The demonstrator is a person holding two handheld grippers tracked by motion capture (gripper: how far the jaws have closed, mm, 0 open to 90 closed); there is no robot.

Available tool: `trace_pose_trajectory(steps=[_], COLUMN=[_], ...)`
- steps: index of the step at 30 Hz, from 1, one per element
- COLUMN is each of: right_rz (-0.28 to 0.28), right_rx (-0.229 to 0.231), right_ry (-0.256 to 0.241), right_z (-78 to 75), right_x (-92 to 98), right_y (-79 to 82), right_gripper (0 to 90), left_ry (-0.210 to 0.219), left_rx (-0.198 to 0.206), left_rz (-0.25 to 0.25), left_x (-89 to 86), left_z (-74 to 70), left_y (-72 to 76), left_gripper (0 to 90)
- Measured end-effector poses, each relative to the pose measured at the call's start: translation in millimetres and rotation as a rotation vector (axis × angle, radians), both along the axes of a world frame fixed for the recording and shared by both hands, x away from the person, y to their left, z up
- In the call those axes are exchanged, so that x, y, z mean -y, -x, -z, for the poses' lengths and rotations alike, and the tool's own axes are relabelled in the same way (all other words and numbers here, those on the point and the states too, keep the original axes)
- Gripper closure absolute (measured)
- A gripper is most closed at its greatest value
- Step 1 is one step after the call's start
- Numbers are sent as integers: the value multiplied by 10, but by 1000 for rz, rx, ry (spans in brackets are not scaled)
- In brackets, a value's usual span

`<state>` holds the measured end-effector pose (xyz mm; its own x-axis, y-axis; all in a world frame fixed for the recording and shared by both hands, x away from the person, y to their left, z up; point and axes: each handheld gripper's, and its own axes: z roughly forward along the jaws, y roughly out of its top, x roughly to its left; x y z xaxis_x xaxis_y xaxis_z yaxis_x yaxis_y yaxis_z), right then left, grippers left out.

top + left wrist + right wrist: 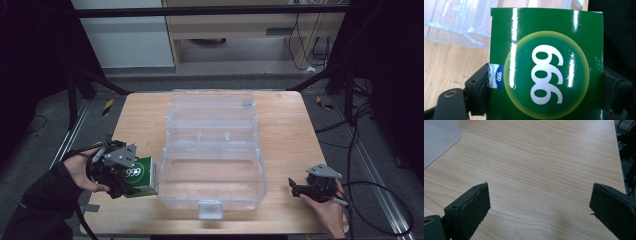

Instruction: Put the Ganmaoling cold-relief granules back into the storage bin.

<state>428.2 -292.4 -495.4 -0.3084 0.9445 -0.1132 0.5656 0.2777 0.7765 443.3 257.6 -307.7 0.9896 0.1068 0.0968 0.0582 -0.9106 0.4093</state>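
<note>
Green box [141, 175] with the white "999" print is clamped in the left gripper [131, 176], at the near-left of the bench [290, 125], just beside the left wall of the clear plastic case [212, 150]. In the left gripper view the box [546, 62] sits between the two black jaws, one pressing each side edge, glossy printed face toward the camera; it looks off the bench surface, though I can't tell that for sure from above. Step in hand, as I read it: carry phase, box picked and staged at the case's left edge, not yet inside. Next move calls for lifting the box over the near-left rim, shifting right so it's above the near tray, lowering until it rests on the bottom, then spreading the jaws. Watch clearance: the rim is right against the box's right edge, so a low sideways move would likely shove the case. The case is light-looking and unrestrained, so it could slide. Right gripper [305, 189] sits idle at the near-right of the bench, well apart from the case; in the right gripper view its jaws are spread wide over bare wood with nothing between them, a corner of the case [436, 137] at the far left of that view. It could brace the case if needed. Case stands open, lid laid back toward the far side, latch tab at the near middle; both the near tray and the far lid half look empty through the clear plastic.
</note>
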Motion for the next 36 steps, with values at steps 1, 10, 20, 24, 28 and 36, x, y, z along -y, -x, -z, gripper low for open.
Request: trace_pose_trajectory(steps=[1,10,20,24,28,36], right_rz=[0,-2,-4,-4,-6,-5], right_rx=[0,-1,-1,-1,-1,-1], right_ry=[0,-2,-3,-3,-2,-4], right_z=[0,2,0,0,1,1], right_x=[0,-3,-1,1,1,-1], right_y=[0,-1,0,-2,-1,0], right_gripper=[35,35,35,35,35,35], left_ry=[2,-6,-11,-22,-30,-37], left_rx=[-1,17,22,21,20,17], left_rz=[1,39,79,96,104,112], left_x=[20,244,526,625,700,789], left_z=[-5,-73,-85,-63,-38,48], left_y=[-5,-63,-150,-188,-204,-241], left_gripper=[151,152,152,152,152,151])
